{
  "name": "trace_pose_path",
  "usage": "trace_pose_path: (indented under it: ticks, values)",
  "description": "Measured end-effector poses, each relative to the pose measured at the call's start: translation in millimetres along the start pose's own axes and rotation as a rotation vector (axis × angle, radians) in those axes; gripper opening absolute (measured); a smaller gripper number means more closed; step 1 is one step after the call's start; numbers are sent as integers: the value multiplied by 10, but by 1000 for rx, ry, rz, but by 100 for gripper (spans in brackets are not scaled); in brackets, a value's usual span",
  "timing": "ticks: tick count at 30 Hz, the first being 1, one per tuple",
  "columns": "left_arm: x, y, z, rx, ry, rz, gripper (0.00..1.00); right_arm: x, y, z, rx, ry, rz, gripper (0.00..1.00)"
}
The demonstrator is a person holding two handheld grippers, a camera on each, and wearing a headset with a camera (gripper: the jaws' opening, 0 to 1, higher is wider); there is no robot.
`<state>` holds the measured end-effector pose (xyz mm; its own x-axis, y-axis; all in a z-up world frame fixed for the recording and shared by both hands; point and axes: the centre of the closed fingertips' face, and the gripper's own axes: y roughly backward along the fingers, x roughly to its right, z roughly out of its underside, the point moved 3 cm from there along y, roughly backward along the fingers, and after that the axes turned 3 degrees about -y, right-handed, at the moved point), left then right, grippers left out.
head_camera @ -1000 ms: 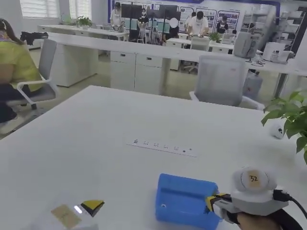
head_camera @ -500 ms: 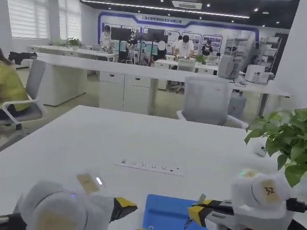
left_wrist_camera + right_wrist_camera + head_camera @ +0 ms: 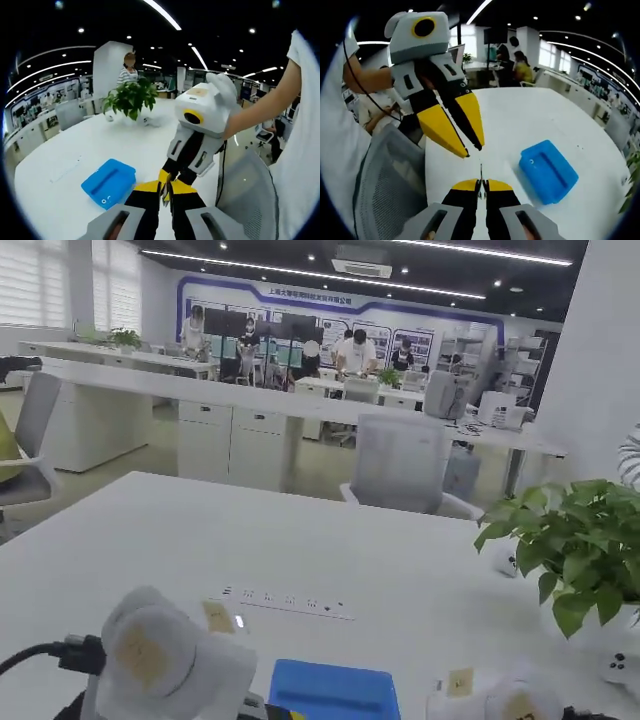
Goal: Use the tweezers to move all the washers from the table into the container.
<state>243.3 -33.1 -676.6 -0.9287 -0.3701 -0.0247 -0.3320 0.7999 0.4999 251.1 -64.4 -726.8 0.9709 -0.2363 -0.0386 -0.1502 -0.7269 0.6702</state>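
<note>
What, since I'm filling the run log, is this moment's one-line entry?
right gripper: shut on tweezers | left gripper: open, tips facing it | container: blue, on table

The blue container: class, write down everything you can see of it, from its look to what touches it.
The blue container is a shallow rectangular box with rounded corners, seemingly plastic. Its top has one long sunken trough and a small pale round spot near one corner. It lies flat on the white table, near a power strip set into the tabletop. Only the table touches it. Whether anything lies inside cannot be made out.
</note>
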Motion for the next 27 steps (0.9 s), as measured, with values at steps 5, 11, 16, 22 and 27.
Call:
trace_pose_path:
  ticks: [5,11,16,22,27]
  values:
    - [32,-109,109,-24,-34,9,0,-109,-65,139,-88,60,-54,1]
    - [191,-191,226,-75,-88,109,2,-195,-137,282,-142,64,-106,1]
    - [246,-245,252,-82,-112,144,6,-235,-177,365,-177,93,-113,1]
    - [287,-327,342,-128,-164,184,0,-226,-204,393,-207,127,-112,1]
    - [219,-389,435,-148,-235,163,0,-127,-251,484,-246,130,-86,2]
